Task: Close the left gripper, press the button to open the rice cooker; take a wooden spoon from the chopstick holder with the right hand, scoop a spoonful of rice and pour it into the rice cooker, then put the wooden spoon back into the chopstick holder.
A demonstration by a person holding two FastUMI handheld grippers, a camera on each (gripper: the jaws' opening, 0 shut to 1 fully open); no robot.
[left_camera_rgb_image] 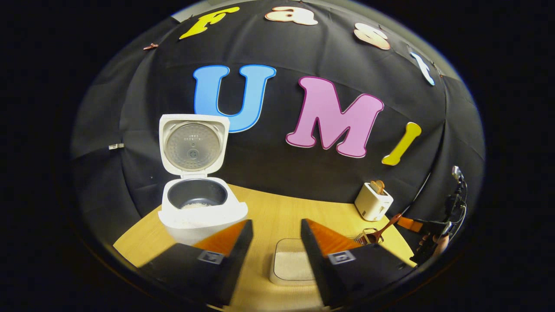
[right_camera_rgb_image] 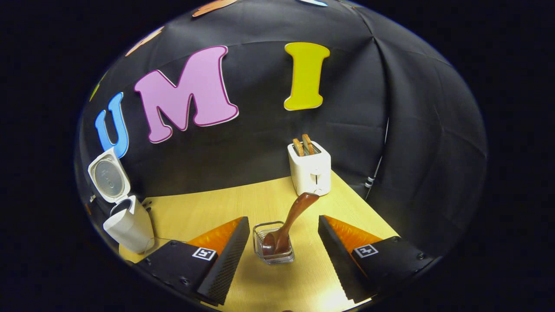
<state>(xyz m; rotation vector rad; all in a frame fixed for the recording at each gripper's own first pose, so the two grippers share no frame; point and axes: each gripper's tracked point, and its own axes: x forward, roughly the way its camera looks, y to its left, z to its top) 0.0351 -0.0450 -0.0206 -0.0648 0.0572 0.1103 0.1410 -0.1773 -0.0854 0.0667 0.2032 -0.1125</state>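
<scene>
Counter (left_camera_rgb_image: 269, 208), pale wood. Rice cooker (left_camera_rgb_image: 197, 212) stood at 10 o'clock in the left gripper view, lid up, rice visible in its dark inner pot; the right gripper view gave it side-on at 9 o'clock. Left tongs (left_camera_rgb_image: 273, 242) were spread, holding nothing, with a white tray of rice (left_camera_rgb_image: 292, 264) between the fingers. Right tongs (right_camera_rgb_image: 279, 247) were spread and empty; between them, the clear chopstick holder (right_camera_rgb_image: 273, 249) held the wooden spoon (right_camera_rgb_image: 290, 223), bowl down, handle leaning toward the toaster (right_camera_rgb_image: 310, 173) at 12 o'clock.

rice cooker (left_camera_rgb_image: 197, 203) lid up, rice inside; left hand-held gripper (left_camera_rgb_image: 273, 236) open.
</scene>
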